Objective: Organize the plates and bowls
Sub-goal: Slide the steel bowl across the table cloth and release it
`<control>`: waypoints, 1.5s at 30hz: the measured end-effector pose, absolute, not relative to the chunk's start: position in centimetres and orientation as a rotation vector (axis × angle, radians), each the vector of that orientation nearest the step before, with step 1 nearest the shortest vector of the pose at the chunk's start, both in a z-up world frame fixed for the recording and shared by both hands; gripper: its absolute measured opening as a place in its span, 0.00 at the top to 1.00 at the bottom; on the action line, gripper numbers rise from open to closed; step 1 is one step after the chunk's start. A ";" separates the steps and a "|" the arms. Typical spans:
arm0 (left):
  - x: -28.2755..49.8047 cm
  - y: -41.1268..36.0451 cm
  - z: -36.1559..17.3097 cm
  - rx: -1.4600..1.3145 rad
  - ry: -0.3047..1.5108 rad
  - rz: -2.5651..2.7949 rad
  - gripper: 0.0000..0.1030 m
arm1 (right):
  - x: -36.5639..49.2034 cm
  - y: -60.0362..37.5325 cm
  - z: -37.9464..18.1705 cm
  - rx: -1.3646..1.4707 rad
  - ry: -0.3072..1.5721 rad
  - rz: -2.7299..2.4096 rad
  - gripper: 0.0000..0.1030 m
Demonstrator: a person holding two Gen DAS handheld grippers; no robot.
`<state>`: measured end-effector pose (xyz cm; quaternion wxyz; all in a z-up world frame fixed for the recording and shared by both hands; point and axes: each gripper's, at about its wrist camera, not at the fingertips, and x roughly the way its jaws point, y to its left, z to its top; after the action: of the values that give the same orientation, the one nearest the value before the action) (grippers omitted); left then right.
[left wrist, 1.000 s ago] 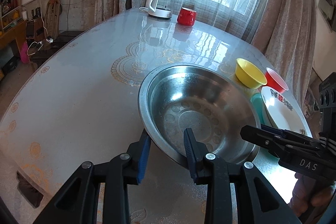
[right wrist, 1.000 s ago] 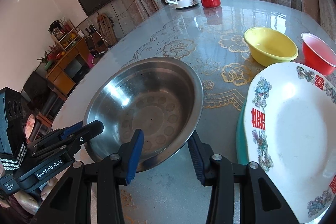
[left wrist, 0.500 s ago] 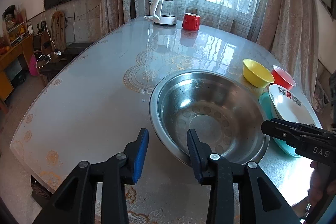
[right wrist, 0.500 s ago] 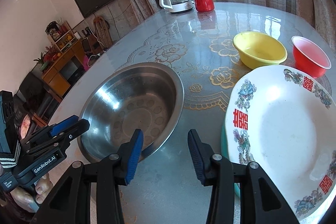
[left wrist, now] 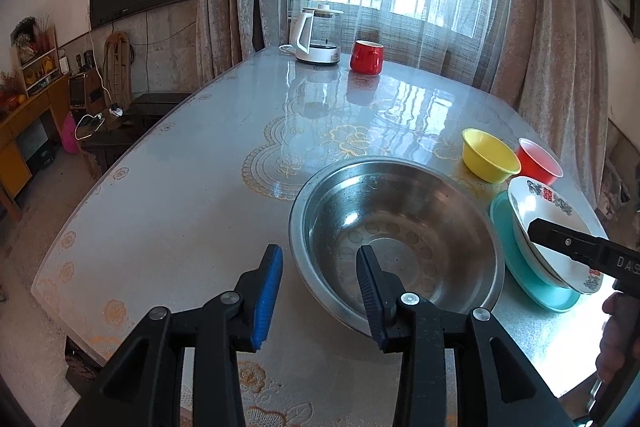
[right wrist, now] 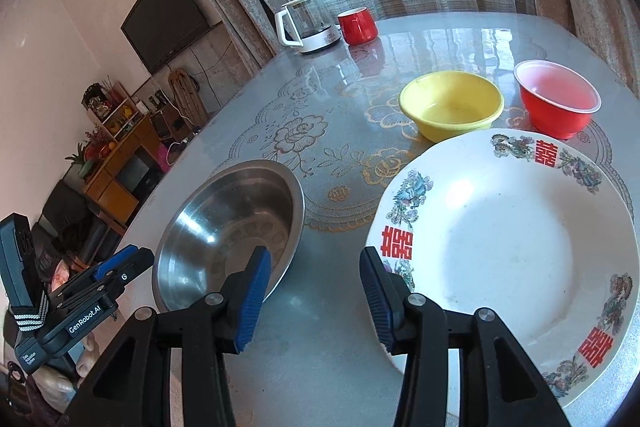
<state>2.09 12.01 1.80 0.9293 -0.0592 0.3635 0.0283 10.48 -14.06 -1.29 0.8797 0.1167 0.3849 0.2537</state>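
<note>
A wide steel bowl (left wrist: 400, 227) rests on the table, and my left gripper (left wrist: 320, 269) stands open just behind its near rim. One finger is over the bowl's inside and the other is outside, and neither pad touches it. To its right a white plate with red characters (right wrist: 512, 247) lies on a teal plate (left wrist: 532, 291). My right gripper (right wrist: 312, 279) hovers over the bare strip between the steel bowl (right wrist: 228, 231) and the white plate. Its jaws are opening with nothing between them. A yellow bowl (right wrist: 452, 107) and a red bowl (right wrist: 556, 99) stand behind the plate.
A white kettle (left wrist: 316, 39) and a red mug (left wrist: 366, 57) stand at the far end of the glossy patterned table (left wrist: 180, 207). The table's rounded edge runs close on the left and near side. A hand (left wrist: 616, 339) holds the right gripper at the lower right.
The left jaws have widened off the steel bowl's rim and drawn back. The right gripper has shifted right, from the bowl's rim to the gap beside the white plate. The bowl stays put.
</note>
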 end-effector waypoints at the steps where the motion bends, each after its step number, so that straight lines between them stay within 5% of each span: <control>1: 2.1 11.9 1.9 -0.117 0.744 0.056 0.62 | 10.4 -14.2 -1.2 0.251 0.796 0.537 0.53; 45: 6.6 2.9 3.0 0.122 0.742 -0.050 0.62 | 14.1 -23.0 -1.0 0.448 0.770 0.394 0.51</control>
<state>6.56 2.93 3.01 0.9299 0.0594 0.3621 -0.0242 14.12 -23.01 -1.02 0.8836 0.2155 0.3700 0.1895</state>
